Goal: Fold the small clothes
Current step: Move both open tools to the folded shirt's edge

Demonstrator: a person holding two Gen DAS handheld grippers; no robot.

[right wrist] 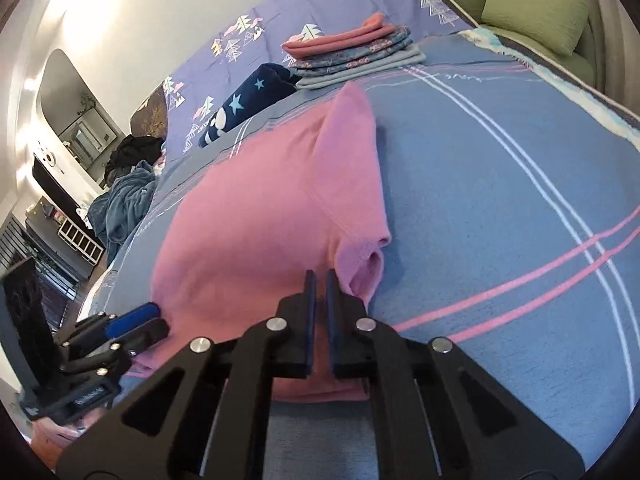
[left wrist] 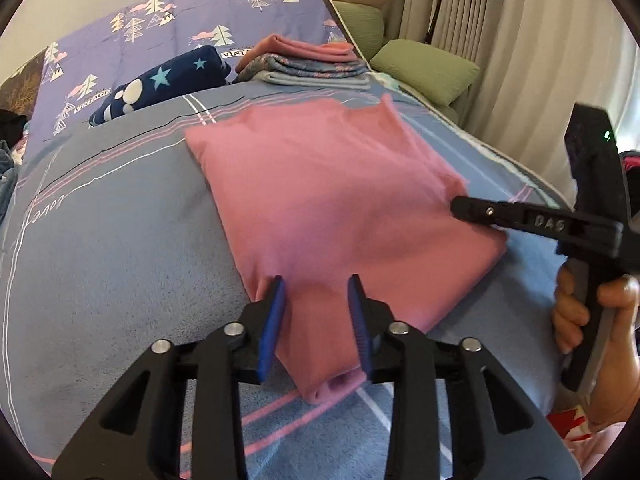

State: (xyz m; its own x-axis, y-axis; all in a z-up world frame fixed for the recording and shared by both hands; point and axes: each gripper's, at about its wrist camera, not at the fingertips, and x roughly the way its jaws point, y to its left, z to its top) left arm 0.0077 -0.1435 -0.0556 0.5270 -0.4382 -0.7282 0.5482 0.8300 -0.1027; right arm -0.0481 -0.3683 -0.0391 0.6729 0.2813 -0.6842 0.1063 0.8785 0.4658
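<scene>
A pink garment (left wrist: 340, 184) lies folded on the blue striped bedcover (left wrist: 100, 240). My left gripper (left wrist: 316, 280) stands open over its near end, a blue pad on either side of the cloth without pressing it. My right gripper (left wrist: 456, 204) comes in from the right, held by a hand (left wrist: 600, 320), its tip at the garment's right edge. In the right wrist view the right gripper (right wrist: 320, 276) is shut over the pink garment (right wrist: 260, 220) beside a sleeve opening; no cloth shows pinched between its pads. The left gripper (right wrist: 156, 318) sits at the garment's left edge.
A stack of folded clothes (left wrist: 304, 60) (right wrist: 352, 52) sits at the far end of the bedcover (right wrist: 500, 200). Beside it lies a navy star-print item (left wrist: 160, 84). Green cushions (left wrist: 424, 68) and curtains are on the right. A crumpled blue blanket (right wrist: 120, 204) lies at the left.
</scene>
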